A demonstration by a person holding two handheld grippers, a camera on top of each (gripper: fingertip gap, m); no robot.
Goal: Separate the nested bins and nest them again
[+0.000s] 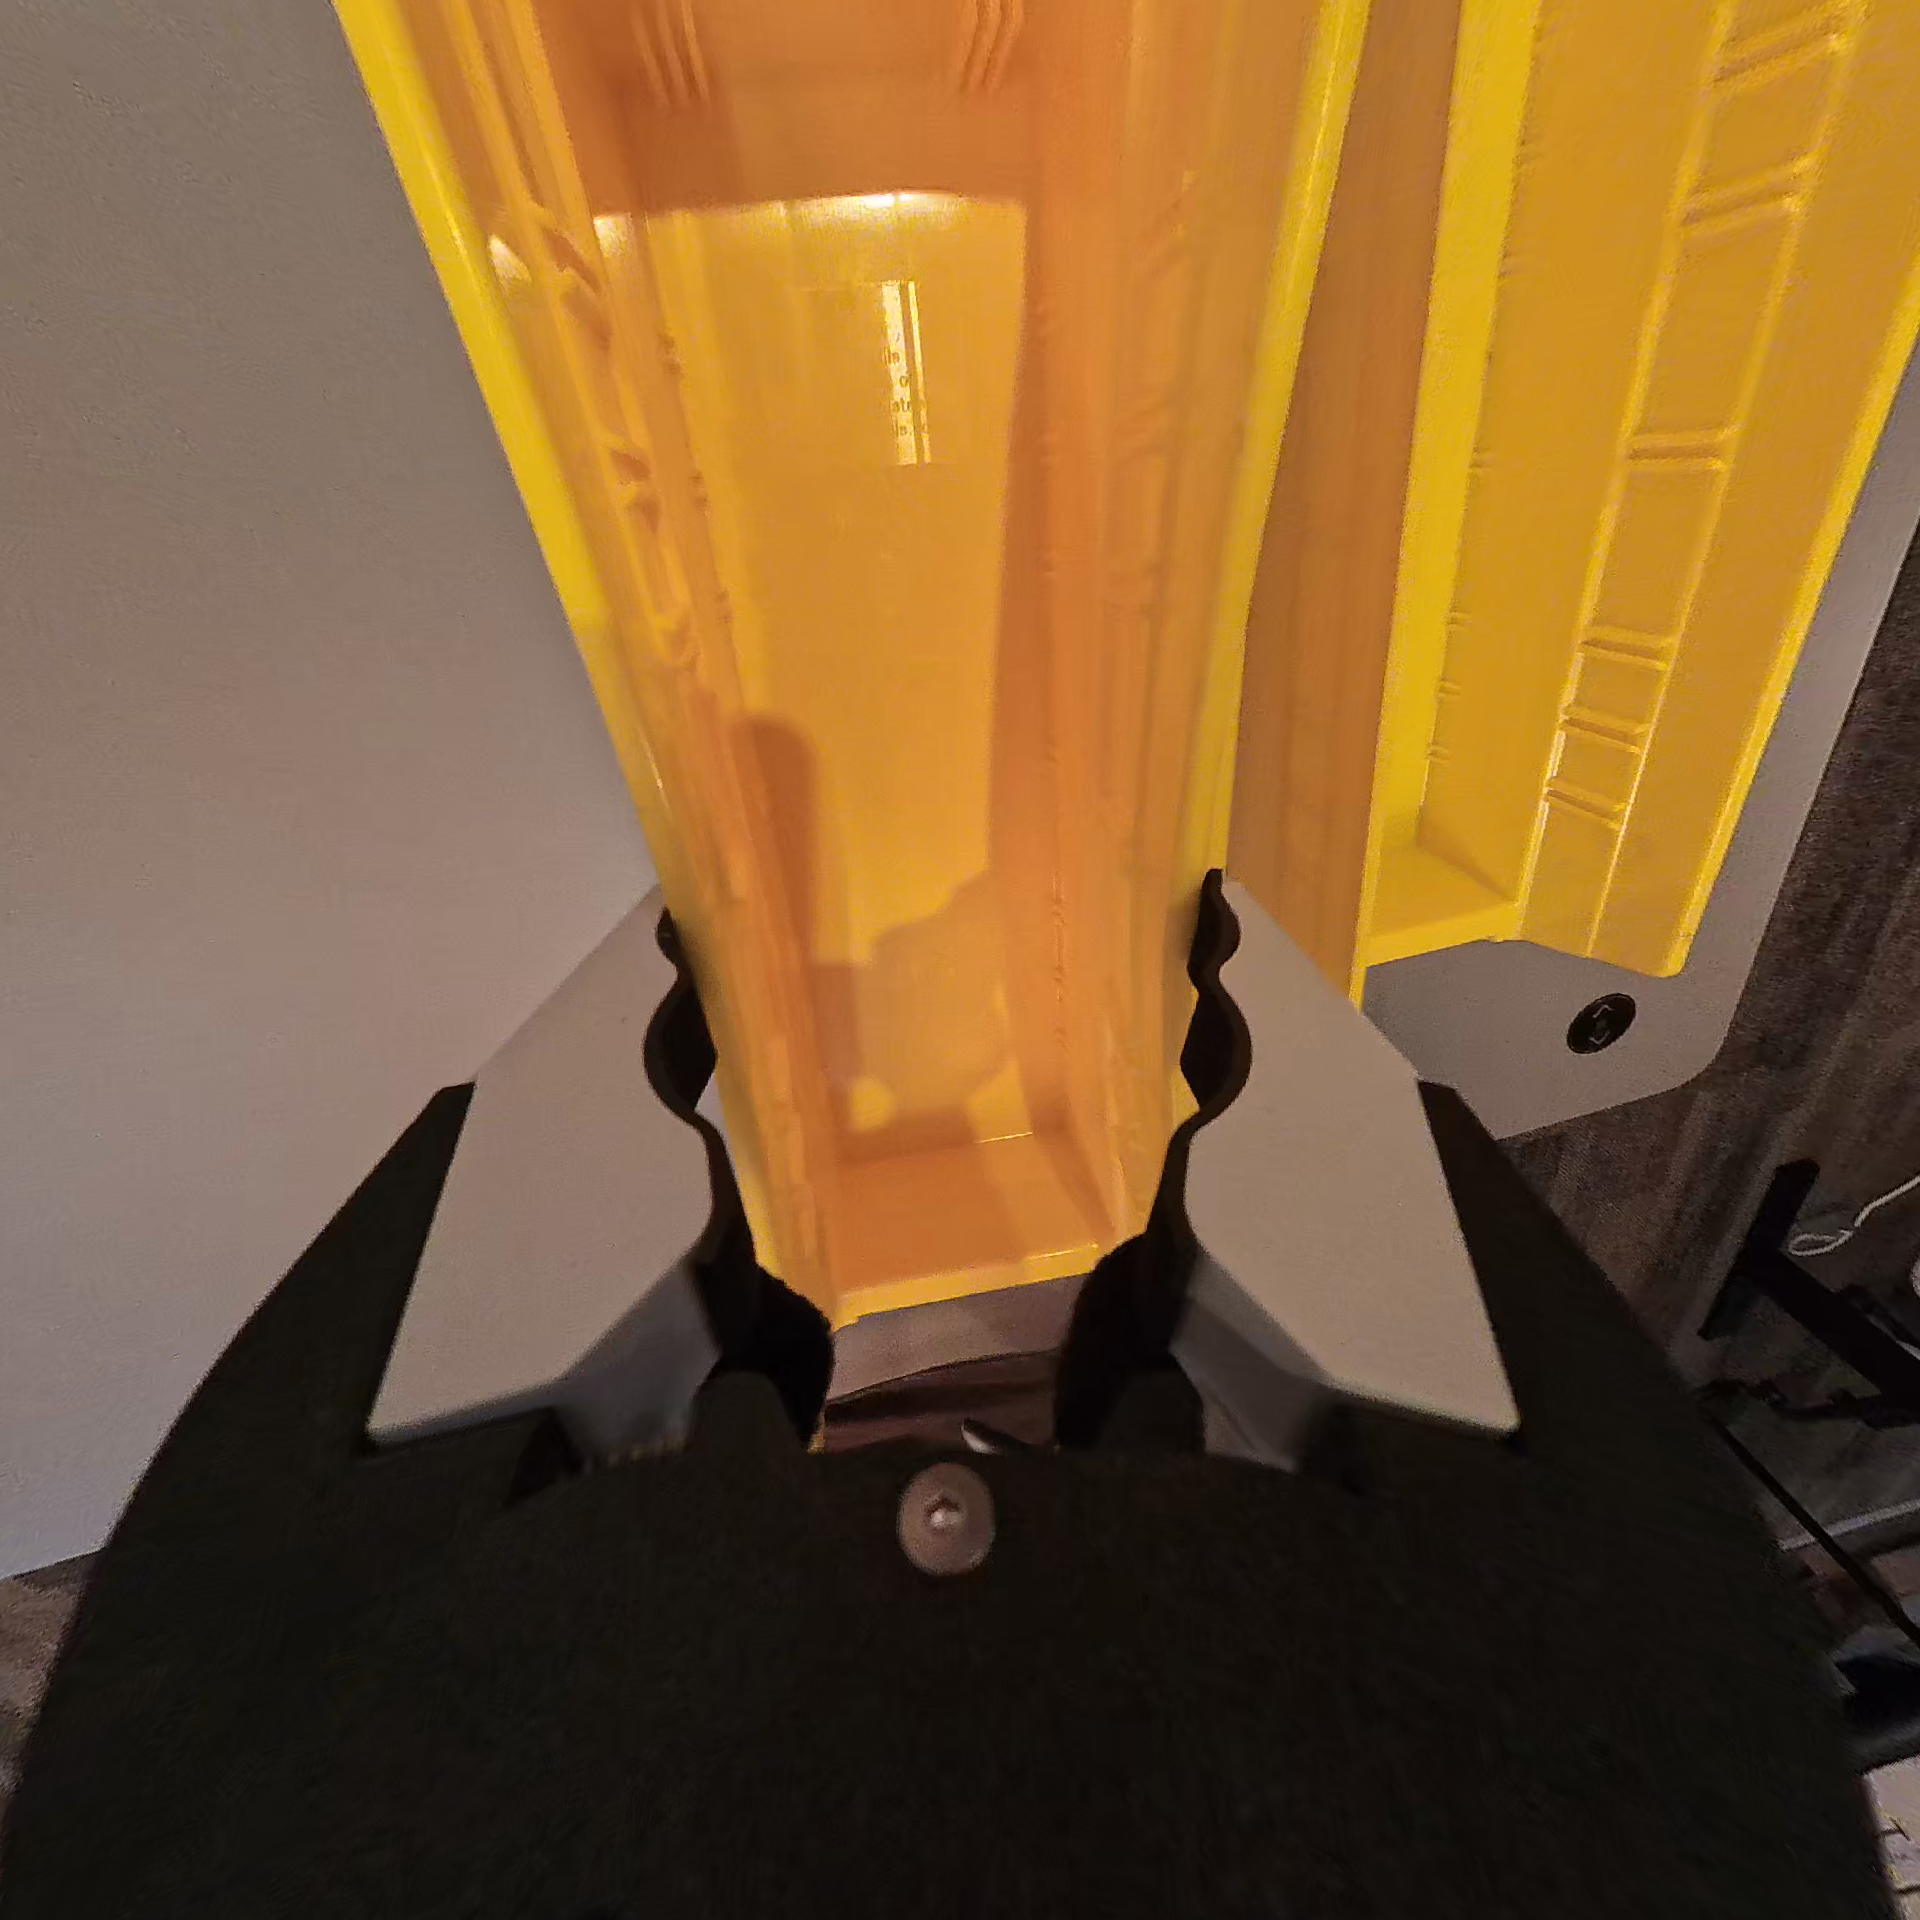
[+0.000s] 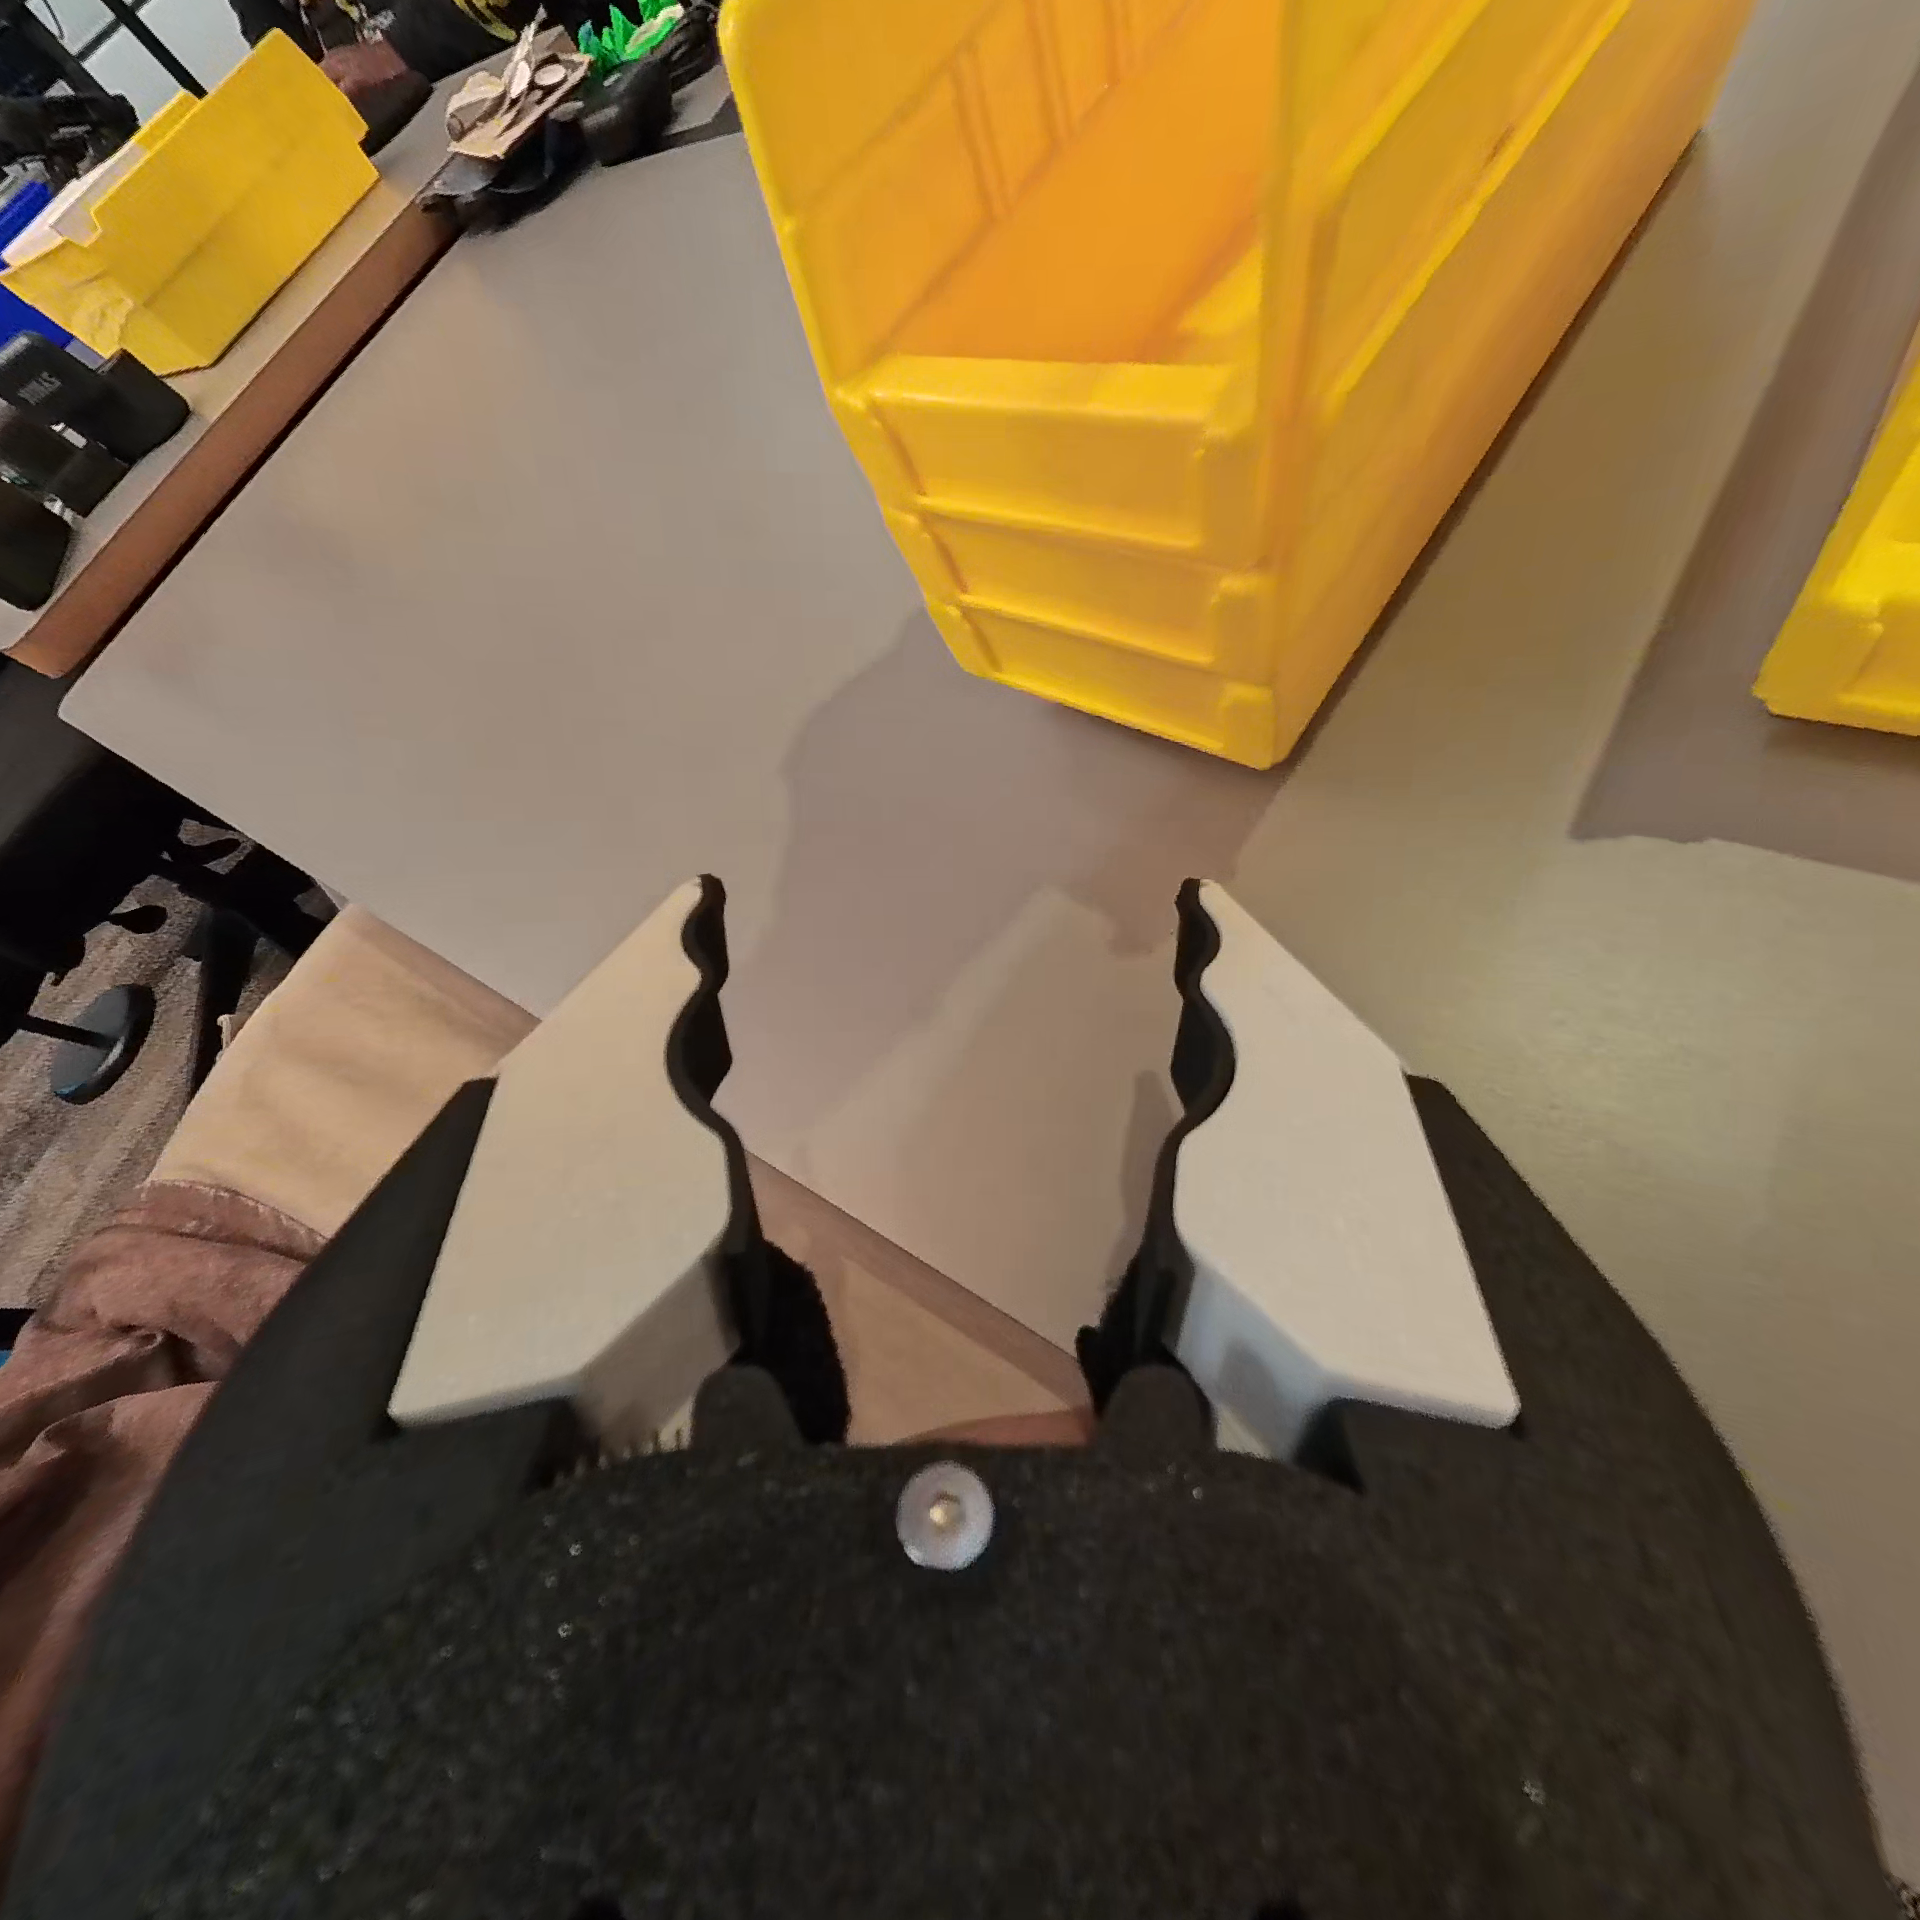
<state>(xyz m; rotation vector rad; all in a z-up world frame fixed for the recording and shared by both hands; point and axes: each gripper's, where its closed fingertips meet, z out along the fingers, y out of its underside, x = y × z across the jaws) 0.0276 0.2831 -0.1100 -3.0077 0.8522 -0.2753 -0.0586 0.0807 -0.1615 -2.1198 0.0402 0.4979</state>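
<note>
In the left wrist view a long narrow yellow bin (image 1: 883, 520) runs away from me, open side up. My left gripper (image 1: 940, 914) straddles its near end, with the pads pressed against both side walls. A second yellow bin (image 1: 1621, 468) lies beside it on the right. In the right wrist view a stack of nested yellow bins (image 2: 1091, 468), with three front lips showing, stands on the grey table (image 2: 520, 571). My right gripper (image 2: 945, 894) is open and empty above the table's near edge, short of the stack. The corner of another yellow bin (image 2: 1860, 623) shows at the right edge.
Another yellow bin (image 2: 208, 208) sits on a neighbouring table at the far left, with dark clutter (image 2: 530, 114) behind. A chair base (image 2: 104, 935) and a person's brown clothing (image 2: 125, 1330) lie off the table's near left. The table corner (image 1: 1600, 1029) is at the right.
</note>
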